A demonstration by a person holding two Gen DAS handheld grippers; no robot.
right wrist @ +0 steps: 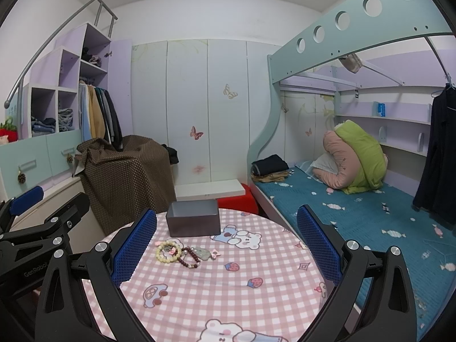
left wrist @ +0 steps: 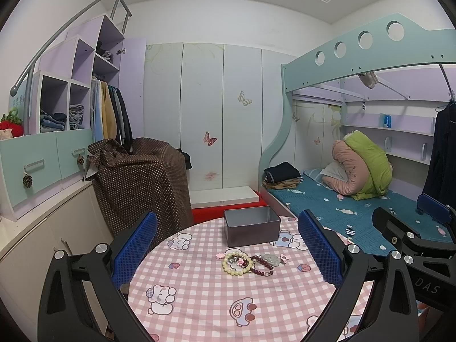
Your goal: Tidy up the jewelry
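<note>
A small heap of jewelry lies on the round table with the pink checked cloth (left wrist: 199,299): a pale cream bead bracelet (left wrist: 238,262), a dark red bead bracelet (left wrist: 263,265), a grey-green pendant (left wrist: 270,258) and small pink charms. An open, empty grey tin box (left wrist: 252,226) stands just behind the heap. My left gripper (left wrist: 228,245) is open and empty, held above the table just short of the heap. My right gripper (right wrist: 228,245) is open and empty, to the right of the heap (right wrist: 179,253) and box (right wrist: 193,221).
A blue-sheeted bunk bed (left wrist: 342,208) with folded clothes and a rolled quilt stands to the right. A brown dotted cloth covers a bulky object (left wrist: 136,176) behind the table on the left. A red stool with a white board (left wrist: 225,196) stands behind the table.
</note>
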